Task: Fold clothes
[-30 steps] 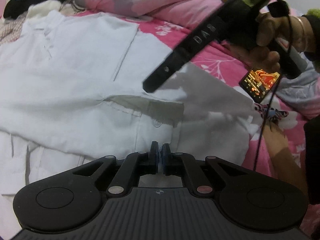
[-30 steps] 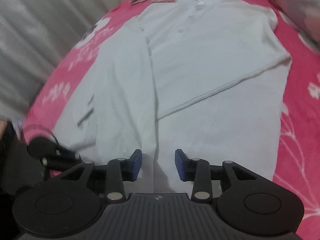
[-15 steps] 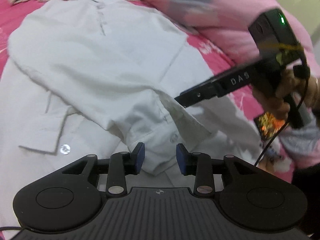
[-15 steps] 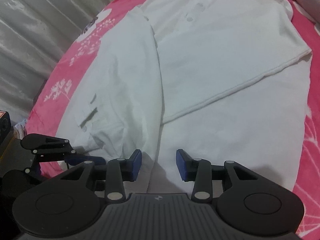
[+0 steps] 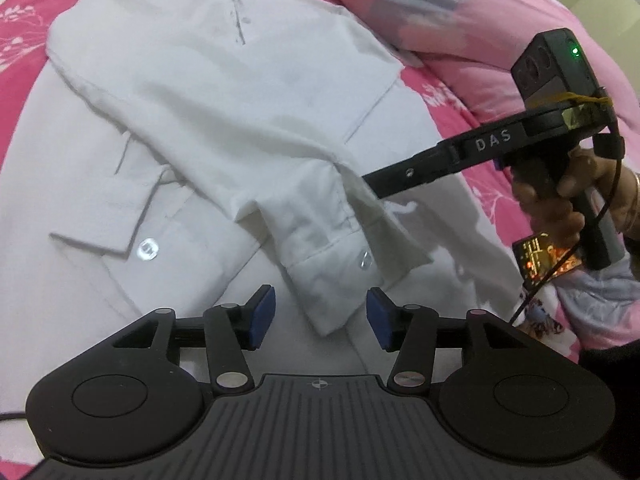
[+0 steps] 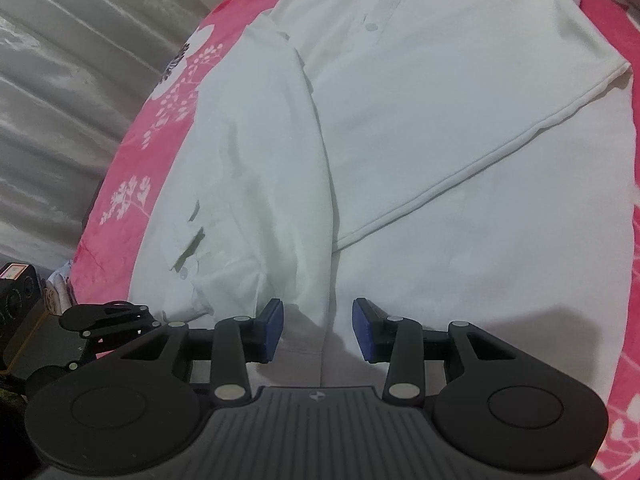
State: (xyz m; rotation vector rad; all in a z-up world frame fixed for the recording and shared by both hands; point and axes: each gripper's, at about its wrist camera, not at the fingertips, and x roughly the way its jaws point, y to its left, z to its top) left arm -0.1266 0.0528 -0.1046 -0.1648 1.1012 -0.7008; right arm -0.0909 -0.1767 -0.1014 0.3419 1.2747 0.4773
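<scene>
Shirt cuff (image 5: 340,280) between left tongs (image 5: 320,316)

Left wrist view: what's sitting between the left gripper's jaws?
The buttoned sleeve cuff of the white shirt lies between the left gripper jaws, which have just been opening; pads clear of it.

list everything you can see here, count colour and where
shirt: one, white, spread on the bed, both sleeves folded over its front
cuff: one, white, lying loose between the left tool's pads
bedspread: one, pink with white flowers, under the shirt
quilt: one, pink and grey, beyond the shirt
curtain: one, grey, beside the bed
left tool: black, blue pads, jaws just opened, gripping nothing
right tool: black, blue pads, open over the shirt
hand: one, gripping the right tool's handle
</scene>
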